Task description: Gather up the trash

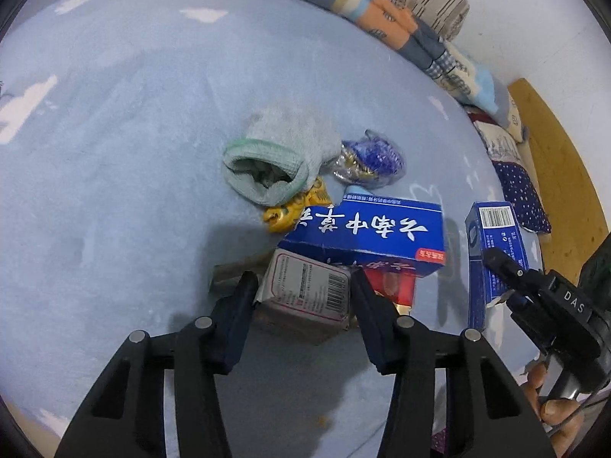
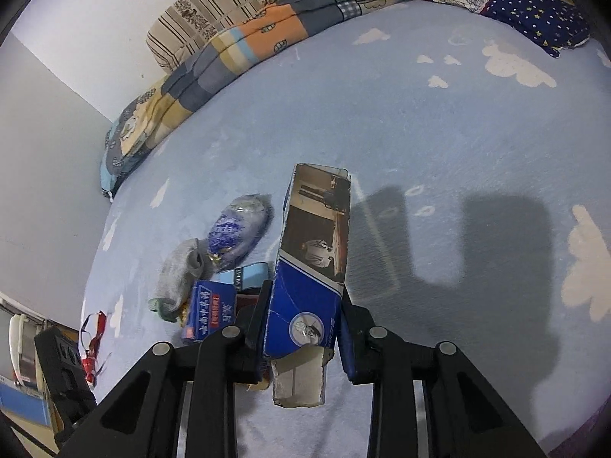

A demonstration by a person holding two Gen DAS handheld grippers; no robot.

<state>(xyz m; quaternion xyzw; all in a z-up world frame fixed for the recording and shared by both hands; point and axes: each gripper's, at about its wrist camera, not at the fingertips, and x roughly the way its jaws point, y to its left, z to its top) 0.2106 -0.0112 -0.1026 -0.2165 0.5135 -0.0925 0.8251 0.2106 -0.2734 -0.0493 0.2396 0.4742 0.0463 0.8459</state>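
Lying in a small heap on the pale blue bed (image 1: 133, 122), the trash is mostly light stuff: a white carton with a barcode (image 1: 305, 286), a long blue box with white lettering (image 1: 366, 236), a crinkly blue wrapper (image 1: 368, 160), a yellow wrapper (image 1: 290, 210) and a limp grey sock (image 1: 271, 160). The cartons look stiff enough to pinch across their flat sides but would likely crush if squeezed hard; the wrappers seem slippery and better caught at a crumpled fold. The left hand-held gripper (image 1: 303, 290) stands spread around the white carton, its fingers just beside it and, as far as I can tell, not pressing. The right hand-held gripper (image 2: 305, 313) pinches a tall blue carton (image 2: 309, 267) by its lower end, raised over the bed, torn flap hanging. A red packet (image 1: 393, 286) sits half hidden under the blue box, and the red scrap (image 2: 93, 339) near the bed's edge is too small to identify.
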